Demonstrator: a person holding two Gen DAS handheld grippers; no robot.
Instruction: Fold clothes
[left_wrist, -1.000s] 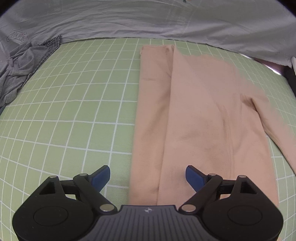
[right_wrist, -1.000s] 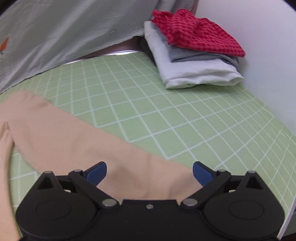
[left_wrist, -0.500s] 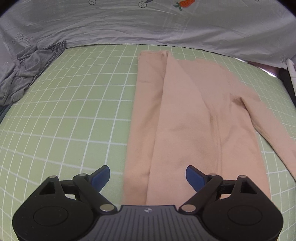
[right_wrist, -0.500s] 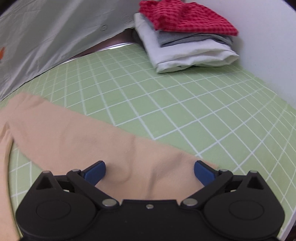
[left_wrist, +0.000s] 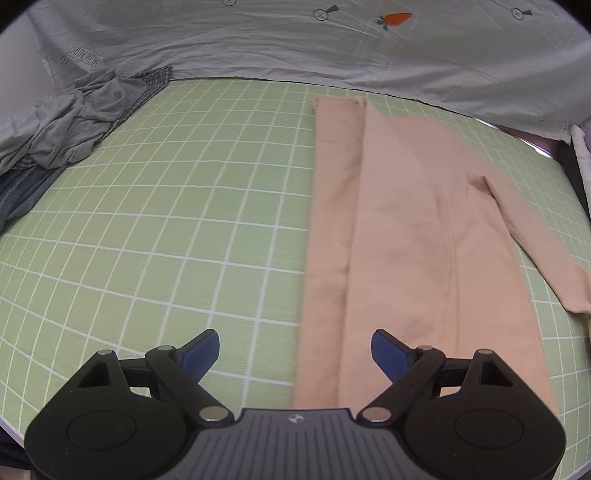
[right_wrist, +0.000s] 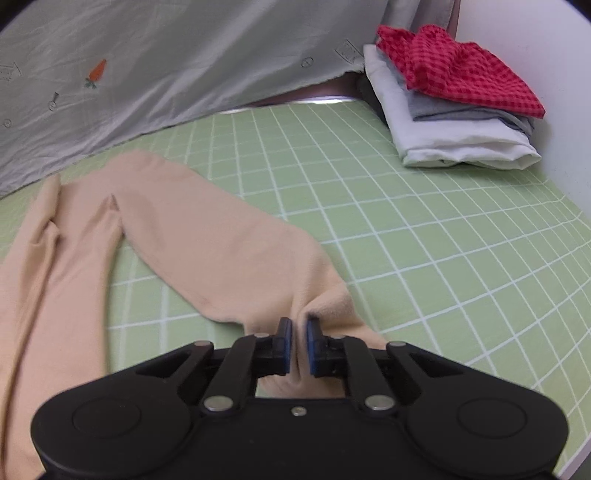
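A peach long-sleeved top (left_wrist: 399, 236) lies flat on the green grid mat (left_wrist: 184, 221), its left side folded in over the body. Its right sleeve (right_wrist: 221, 236) stretches out to the right. My right gripper (right_wrist: 298, 343) is shut on the cuff end of that sleeve (right_wrist: 328, 306), which bunches up between the blue pads. My left gripper (left_wrist: 295, 350) is open and empty, hovering over the near hem of the top at its left folded edge.
A stack of folded clothes (right_wrist: 454, 110) with a red checked piece (right_wrist: 458, 70) on top sits at the mat's far right by the white wall. A crumpled grey pile (left_wrist: 74, 118) lies at the far left. A grey printed sheet (left_wrist: 295, 48) hangs behind.
My right gripper has shut on the sleeve cuff and lifted back, gathering the sleeve end. My left gripper has drifted left and back, staying open.
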